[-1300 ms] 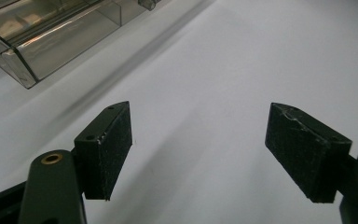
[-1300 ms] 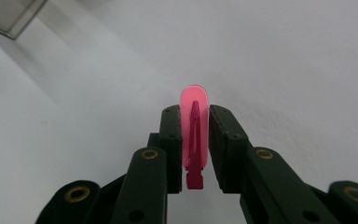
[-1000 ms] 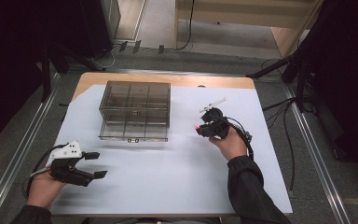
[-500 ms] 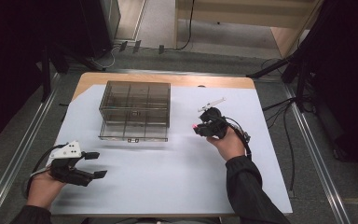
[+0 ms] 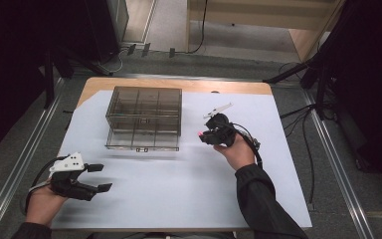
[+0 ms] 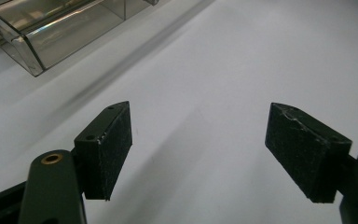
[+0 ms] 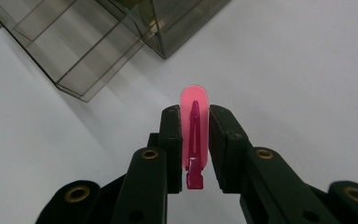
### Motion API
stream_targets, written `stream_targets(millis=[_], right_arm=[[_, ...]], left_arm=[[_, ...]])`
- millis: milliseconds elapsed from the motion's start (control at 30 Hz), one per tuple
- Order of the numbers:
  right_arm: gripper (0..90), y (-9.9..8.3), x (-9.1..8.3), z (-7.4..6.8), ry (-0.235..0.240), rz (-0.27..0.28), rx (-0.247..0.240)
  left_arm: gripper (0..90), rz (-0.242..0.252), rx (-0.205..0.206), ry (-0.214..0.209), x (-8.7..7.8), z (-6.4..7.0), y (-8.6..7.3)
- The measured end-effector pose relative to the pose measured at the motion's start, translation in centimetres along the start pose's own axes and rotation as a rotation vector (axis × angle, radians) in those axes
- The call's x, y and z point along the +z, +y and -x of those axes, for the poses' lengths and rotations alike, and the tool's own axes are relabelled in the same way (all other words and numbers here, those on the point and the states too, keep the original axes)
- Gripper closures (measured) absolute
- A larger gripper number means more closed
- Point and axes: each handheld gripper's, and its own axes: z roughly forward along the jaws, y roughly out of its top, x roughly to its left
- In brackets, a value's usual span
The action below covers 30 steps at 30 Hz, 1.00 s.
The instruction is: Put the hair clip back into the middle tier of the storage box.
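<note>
1. The left gripper (image 5: 95, 177) rests at the near-left of the white sheet (image 5: 179, 189), jaws wide apart, empty.
2. The right gripper (image 7: 195, 140) pinches a pink hair clip (image 7: 194, 135), its long axis along the jaws, rounded end pointing away.
3. Beyond stands a smoky compartment box (image 5: 144, 118).

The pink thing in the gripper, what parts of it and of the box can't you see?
- Pink clip: in the right gripper view, the right gripper covers both its sides; what it is stays unclear.
- In the high view the clip is too small, a pink dot.
- Clear box: the left gripper view's top edge cuts it off.
- Box contents: in the high view the tinted walls blur them.
</note>
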Motion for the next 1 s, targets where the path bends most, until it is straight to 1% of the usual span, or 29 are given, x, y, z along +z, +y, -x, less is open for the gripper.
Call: stream_targets(millis=[233, 367, 500, 533, 700, 800, 1000], right_arm=[[77.5, 0.6, 0.2, -0.8, 0.014, 0.011, -0.014], [77.5, 0.9, 0.1, -1.0, 0.019, 0.017, -0.013], [77.5, 1.3, 0.0, -1.5, 0.033, 0.028, -0.009], [77.5, 1.4, 0.0, -1.6, 0.034, 0.034, -0.018], [77.6, 1.8, 0.0, -2.0, 0.039, 0.037, -0.023], [77.6, 2.2, 0.0, -2.3, 0.047, 0.042, -0.035], [77.6, 2.6, 0.1, -2.8, 0.052, 0.048, -0.039]], left_arm=[[23.8, 0.004, -0.003, 0.006, -0.1, 0.0, -0.1], [23.8, 0.003, -0.002, 0.002, 0.0, 0.0, -0.1], [23.7, -0.001, -0.002, 0.003, 0.0, 0.0, -0.1], [23.8, -0.002, -0.001, 0.003, 0.0, 0.0, 0.0], [23.7, -0.003, 0.000, 0.001, 0.0, 0.0, 0.0], [23.8, 0.001, -0.004, 0.004, 0.0, 0.0, -0.1], [23.8, 0.000, -0.003, 0.005, 0.0, 0.0, -0.1]])
